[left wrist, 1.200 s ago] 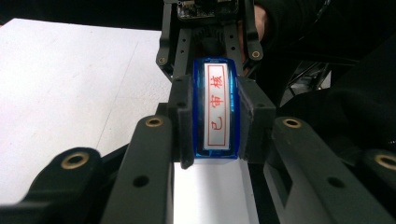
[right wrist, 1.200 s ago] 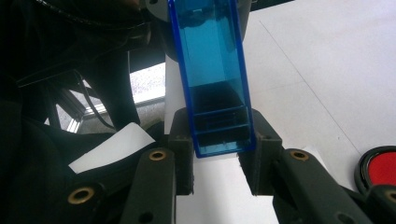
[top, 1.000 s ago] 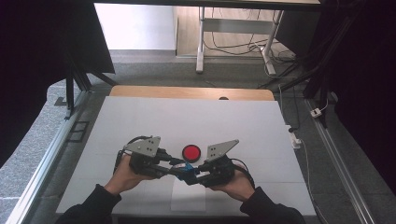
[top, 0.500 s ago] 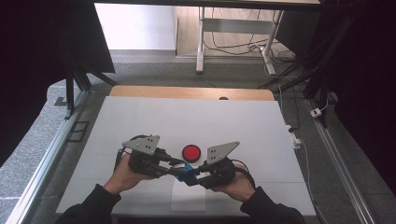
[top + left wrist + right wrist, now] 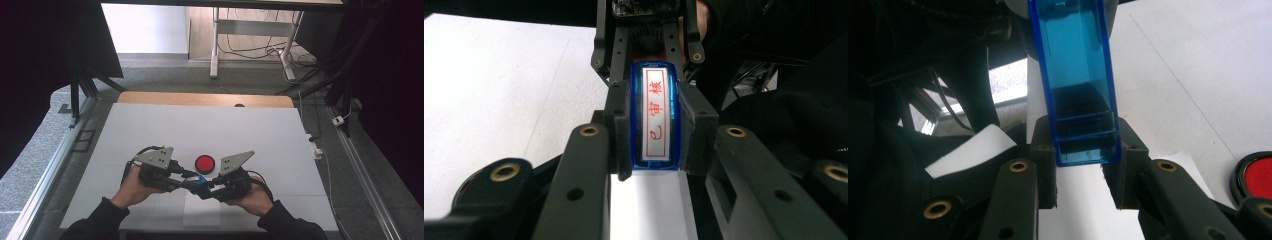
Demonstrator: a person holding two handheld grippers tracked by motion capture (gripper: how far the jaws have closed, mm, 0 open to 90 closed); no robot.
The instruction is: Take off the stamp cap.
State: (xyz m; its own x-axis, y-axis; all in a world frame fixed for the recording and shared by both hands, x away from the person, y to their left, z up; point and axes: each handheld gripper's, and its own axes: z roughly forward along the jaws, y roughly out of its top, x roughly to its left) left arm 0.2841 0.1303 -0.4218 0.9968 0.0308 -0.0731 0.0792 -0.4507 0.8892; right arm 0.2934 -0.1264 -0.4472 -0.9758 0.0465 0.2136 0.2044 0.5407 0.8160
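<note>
Both my grippers, left [image 5: 186, 181] and right [image 5: 209, 184], clamp the blue stamp [image 5: 198, 182] at lower centre; next, I judge, pull its cap off.

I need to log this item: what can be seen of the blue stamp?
The stamp is a long, clear blue plastic box with a white label bearing red characters in a red frame. It is held level above the white table, the left gripper and right gripper each clamped on one end.

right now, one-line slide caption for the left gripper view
Left hand-held gripper clamps a translucent blue plastic stamp with red characters.
</note>
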